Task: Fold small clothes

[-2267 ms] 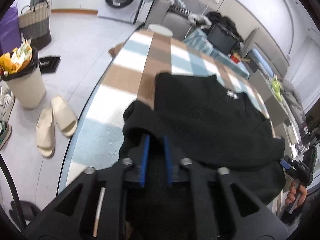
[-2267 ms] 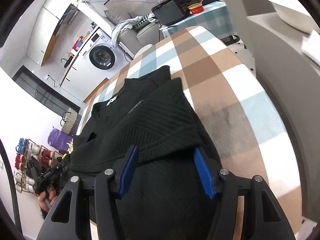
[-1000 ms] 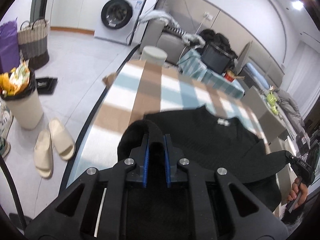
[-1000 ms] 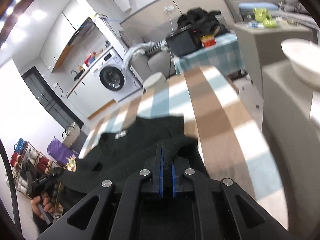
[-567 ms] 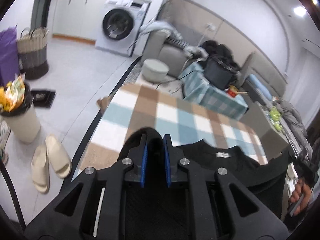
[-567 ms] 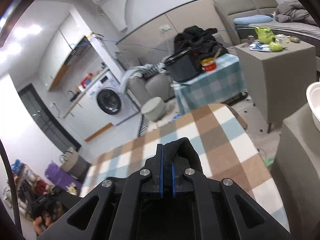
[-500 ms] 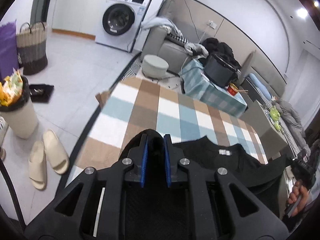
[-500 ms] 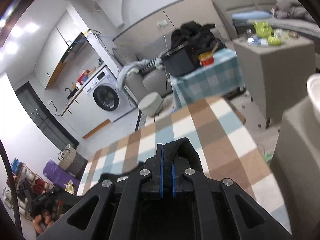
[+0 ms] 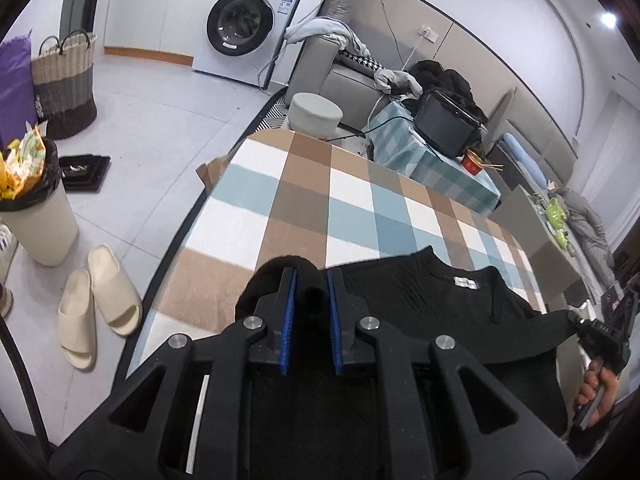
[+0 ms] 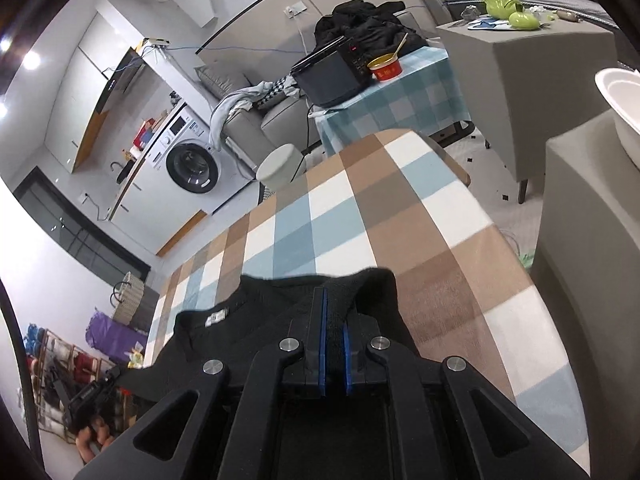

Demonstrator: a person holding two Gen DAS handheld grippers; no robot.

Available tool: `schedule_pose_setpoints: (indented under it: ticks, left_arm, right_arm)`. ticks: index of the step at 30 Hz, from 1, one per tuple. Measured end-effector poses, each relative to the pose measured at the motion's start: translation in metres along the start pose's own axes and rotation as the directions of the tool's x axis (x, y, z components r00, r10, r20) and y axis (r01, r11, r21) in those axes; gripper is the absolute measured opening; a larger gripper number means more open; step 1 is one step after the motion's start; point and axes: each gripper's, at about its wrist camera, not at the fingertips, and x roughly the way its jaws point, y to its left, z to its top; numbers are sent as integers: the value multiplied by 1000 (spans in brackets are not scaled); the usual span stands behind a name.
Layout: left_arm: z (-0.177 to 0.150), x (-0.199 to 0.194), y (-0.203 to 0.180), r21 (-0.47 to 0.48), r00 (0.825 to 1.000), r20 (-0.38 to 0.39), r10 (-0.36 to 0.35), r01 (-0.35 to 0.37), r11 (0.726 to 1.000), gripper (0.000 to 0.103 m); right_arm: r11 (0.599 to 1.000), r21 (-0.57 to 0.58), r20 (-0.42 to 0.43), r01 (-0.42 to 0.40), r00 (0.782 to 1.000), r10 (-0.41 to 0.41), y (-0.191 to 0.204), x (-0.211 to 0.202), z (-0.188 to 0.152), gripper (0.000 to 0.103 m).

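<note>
left wrist view: my left hand-held gripper (image 9: 311, 280) and right hand-held gripper (image 10: 335, 316) each clamp the black top's (image 9: 432, 300) hem, folding it over the checked counter (image 9: 304, 196); next, lay it at the collar.

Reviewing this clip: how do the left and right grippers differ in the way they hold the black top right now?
The left gripper pinches a thick bunch of the black top, so its jaws stand slightly apart; the right gripper clamps a thinner fold, jaws nearly touching. The left grips near the checked table's left edge, the right toward its right side. Both are shut on the top's edge.
</note>
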Motion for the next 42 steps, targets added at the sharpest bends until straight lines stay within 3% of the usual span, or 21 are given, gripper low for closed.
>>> schedule_pose_setpoints:
  ticks: [3,5,7,9,13,14,16,19,23,26,30,35,40,42]
  left_arm:
    - [10,11,-4,5,1000,10,28,-28,1000,14]
    - [16,17,-2,-9,998,15,56,-56,998,29]
    - [21,18,2,-34,994,22,108,-107,994,55]
    - [20,11,7,-45,992,40,123,-121,992,60]
    - [2,-6,12,-16,996,1,94,-94,995,60]
    - [-5,-9,12,-12,997,-14,81,-81,997,60]
    - [-20,-12,10,-1,997,-50,53,-53,999,60]
    - [-41,-10,-1,39,995,-96,14,-11,999,60]
    - [-58,3,-21,113,989,-147,4,12,994,60]
    - [-62,16,-32,145,984,-180,6,20,989,60]
    - [-61,25,-38,156,981,-191,11,19,988,60]
    - [-57,18,-50,180,983,-180,-36,69,981,60]
    - [-48,35,-64,232,983,-181,-37,79,970,61]
    - [-37,45,-66,236,991,-136,2,30,971,61]
  right_arm:
    - [1000,7,27,6,1000,-6,5,8,11,6]
    - [999,30,32,31,999,-32,5,17,21,18]
    - [997,58,35,55,998,-57,1,21,29,24]
    - [996,73,29,49,998,-51,-4,15,30,25]
    - [998,57,-14,36,999,-35,-8,1,13,29]
    - [998,62,-31,19,999,-17,-10,-3,4,37]
    - [996,88,-63,-19,998,25,-13,-4,-8,44]
    - [990,113,-129,-84,987,98,-13,1,-27,44]
    - [991,98,-184,-94,977,111,-2,18,-37,44]
    - [994,95,-213,-56,974,76,5,39,-38,44]
    - [996,77,-194,-55,979,69,23,68,-18,44]
    - [983,92,-42,-157,986,162,46,59,12,44]
    - [992,14,-74,-126,989,126,53,42,1,44]
    - [993,14,-85,-116,990,117,50,36,-3,44]
